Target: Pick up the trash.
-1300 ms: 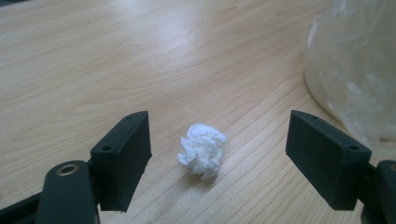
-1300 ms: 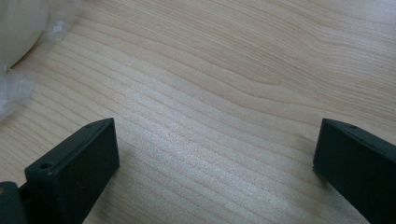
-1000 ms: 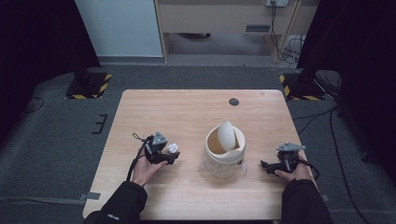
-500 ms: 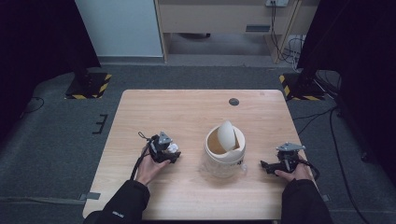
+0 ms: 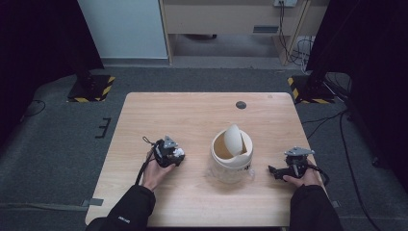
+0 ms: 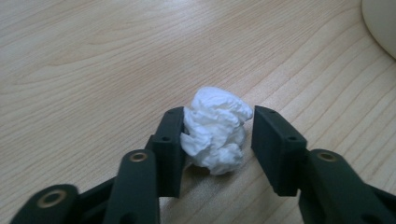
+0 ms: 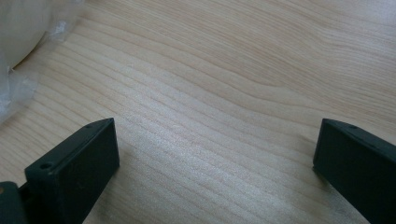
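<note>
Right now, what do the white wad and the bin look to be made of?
Wad: probably tissue or soft paper, matt white, with crumpled folds and creases. Bin: likely plastic, smooth cream-white shell with a swing lid tilted open; a clear, shiny film at its base looks like a thin plastic liner. Neither can be confirmed by look alone.

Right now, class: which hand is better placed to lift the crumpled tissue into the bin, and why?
Left. The left gripper has just been closing around the crumpled tissue; one jaw touches it. The right gripper stands open over bare table, beyond the bin.
</note>
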The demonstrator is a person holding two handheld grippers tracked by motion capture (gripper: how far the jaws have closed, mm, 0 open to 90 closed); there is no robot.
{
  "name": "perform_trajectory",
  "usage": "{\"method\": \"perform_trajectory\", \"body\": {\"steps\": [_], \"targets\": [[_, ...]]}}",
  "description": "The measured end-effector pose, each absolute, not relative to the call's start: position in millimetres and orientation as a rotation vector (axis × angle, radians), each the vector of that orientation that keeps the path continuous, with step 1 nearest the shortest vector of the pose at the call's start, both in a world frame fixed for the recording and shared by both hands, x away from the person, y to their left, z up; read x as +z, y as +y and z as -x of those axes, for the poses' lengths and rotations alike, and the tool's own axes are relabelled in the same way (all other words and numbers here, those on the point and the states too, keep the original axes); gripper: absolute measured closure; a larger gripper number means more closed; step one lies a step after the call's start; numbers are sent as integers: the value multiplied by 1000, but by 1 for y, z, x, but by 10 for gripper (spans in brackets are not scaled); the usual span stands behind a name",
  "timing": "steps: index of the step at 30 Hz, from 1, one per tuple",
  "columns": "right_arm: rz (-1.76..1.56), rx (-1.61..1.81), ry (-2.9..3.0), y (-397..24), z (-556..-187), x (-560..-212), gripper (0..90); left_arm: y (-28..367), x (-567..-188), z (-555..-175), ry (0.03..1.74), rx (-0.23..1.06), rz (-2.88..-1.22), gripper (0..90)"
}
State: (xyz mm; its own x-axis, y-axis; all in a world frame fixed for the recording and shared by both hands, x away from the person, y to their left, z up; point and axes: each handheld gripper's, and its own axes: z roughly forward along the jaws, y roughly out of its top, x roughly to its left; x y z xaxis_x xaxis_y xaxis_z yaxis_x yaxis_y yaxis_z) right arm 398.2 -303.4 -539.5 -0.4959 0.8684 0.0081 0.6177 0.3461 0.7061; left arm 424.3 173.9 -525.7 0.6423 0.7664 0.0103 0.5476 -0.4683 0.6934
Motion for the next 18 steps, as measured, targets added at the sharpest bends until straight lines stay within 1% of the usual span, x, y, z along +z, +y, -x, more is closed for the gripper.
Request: {"method": "perform_trajectory", "body": {"steps": [3, 5, 12, 18], "targets": [[-1309, 935, 2246, -303, -398, -539, 5, 173, -525, -423, 1018, 412, -2193, 617], [-1309, 935, 2246, -303, -398, -539, 5, 173, -524, -422, 1015, 404, -2199, 639], [-1306, 936, 2249, -303, -398, -539, 5, 173, -520, -418, 1009, 383, -2185, 651], [-1305, 935, 2249, -303, -398, -539, 5, 177, -509, -409, 1001, 371, -2130, 648]]}}
